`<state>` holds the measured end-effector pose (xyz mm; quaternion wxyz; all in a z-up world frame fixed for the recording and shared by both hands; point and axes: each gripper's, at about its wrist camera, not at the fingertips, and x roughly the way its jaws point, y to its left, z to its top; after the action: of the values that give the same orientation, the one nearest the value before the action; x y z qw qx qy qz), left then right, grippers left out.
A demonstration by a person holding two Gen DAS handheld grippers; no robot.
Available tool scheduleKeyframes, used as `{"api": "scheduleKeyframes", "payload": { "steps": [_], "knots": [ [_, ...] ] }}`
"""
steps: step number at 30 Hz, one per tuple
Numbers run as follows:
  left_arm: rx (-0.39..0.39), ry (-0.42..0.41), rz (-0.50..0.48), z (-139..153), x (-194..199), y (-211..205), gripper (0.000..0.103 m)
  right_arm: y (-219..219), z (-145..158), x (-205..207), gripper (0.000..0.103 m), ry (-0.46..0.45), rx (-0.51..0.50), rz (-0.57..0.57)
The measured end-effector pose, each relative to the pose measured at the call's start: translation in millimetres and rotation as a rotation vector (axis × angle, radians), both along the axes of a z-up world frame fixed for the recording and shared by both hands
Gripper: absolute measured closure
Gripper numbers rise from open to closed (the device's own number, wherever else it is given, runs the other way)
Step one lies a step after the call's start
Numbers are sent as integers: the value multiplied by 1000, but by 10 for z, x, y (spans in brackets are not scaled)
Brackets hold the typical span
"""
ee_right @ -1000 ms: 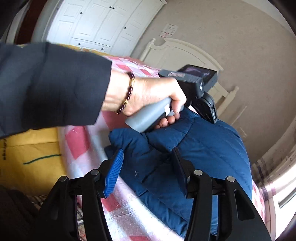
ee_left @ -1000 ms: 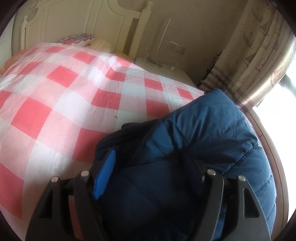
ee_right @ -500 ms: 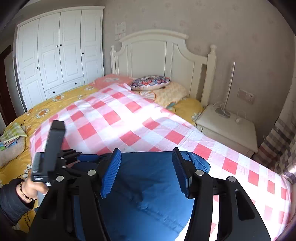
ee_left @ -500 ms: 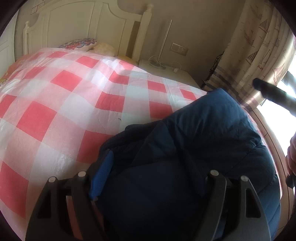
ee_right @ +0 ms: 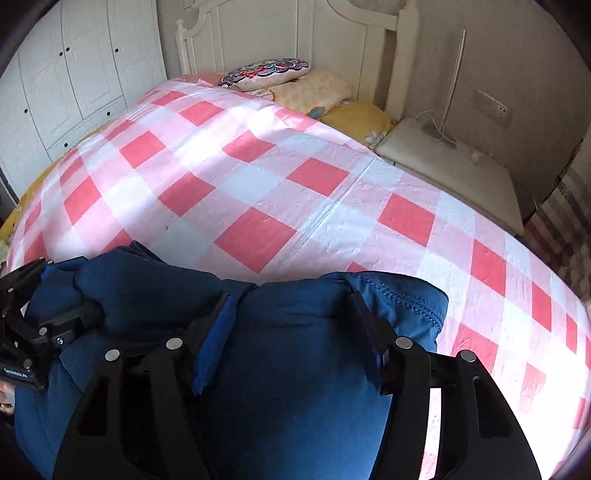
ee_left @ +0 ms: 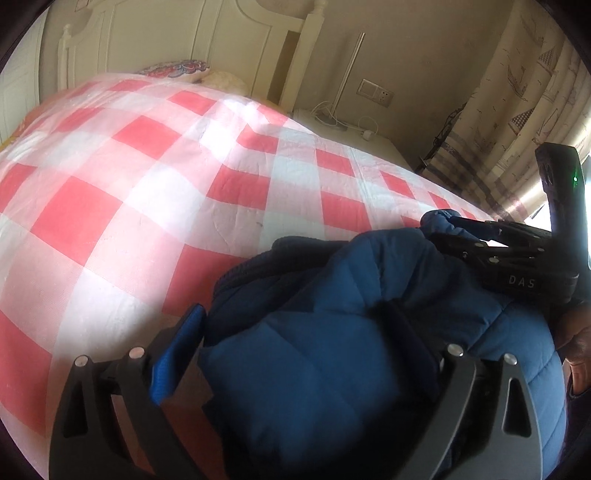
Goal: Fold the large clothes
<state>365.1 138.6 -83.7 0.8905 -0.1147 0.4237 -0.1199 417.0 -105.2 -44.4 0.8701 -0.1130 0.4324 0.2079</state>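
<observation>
A folded blue puffer jacket [ee_left: 351, 350] lies at the near edge of the bed on a red-and-white checked sheet [ee_left: 147, 192]. My left gripper [ee_left: 295, 325] is open, its fingers pushed down on either side of a bulge of the jacket's left part. My right gripper [ee_right: 291, 314] is open too, its fingers straddling the jacket's [ee_right: 295, 369] right part near a stitched edge. The right gripper also shows at the right of the left wrist view [ee_left: 517, 266]. The left gripper shows at the left edge of the right wrist view [ee_right: 37, 325].
A white headboard [ee_right: 295, 33] and pillows [ee_right: 280, 74] stand at the far end of the bed. A white nightstand [ee_right: 454, 170] with a lamp and cables is at the right. Curtains [ee_left: 517, 110] hang at the right, white wardrobe doors [ee_right: 74, 74] at the left.
My right gripper has swung round onto the jacket's right part and now faces the headboard. My left gripper has stayed on the jacket's left part, shifting slightly.
</observation>
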Motion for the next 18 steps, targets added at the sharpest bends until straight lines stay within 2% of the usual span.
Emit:
{"api": "scheduleKeyframes", "payload": {
  "steps": [2,3,4,5,7,8,10,13,16,18],
  "knots": [
    [-90,35,-17,29,-58,140,6,-82,141,-72,46,32,36,-24],
    [-144,44,-17,69,-135,244,6,-170,243,-165,38,32,78,-36],
    [-186,36,-3,121,-241,347,6,-299,350,-295,18,25,139,-54],
    [-225,19,8,180,-367,460,5,-452,445,-456,5,9,202,-75],
    [-313,11,-42,238,-604,608,2,-799,566,-844,4,-41,336,-100],
    [-355,32,-88,224,-697,630,2,-968,562,-1011,4,-22,405,-95],
    [-402,102,-156,128,-856,601,2,-1224,453,-1279,4,81,505,-69],
    [-409,174,-208,-71,-1015,453,2,-1395,161,-1619,4,220,608,-26],
    [-483,193,-190,-218,-1021,440,1,-1261,-185,-1816,4,363,610,15],
    [-459,183,-192,-237,-1024,396,1,-1170,-327,-1861,4,386,665,39]
  ]
}}
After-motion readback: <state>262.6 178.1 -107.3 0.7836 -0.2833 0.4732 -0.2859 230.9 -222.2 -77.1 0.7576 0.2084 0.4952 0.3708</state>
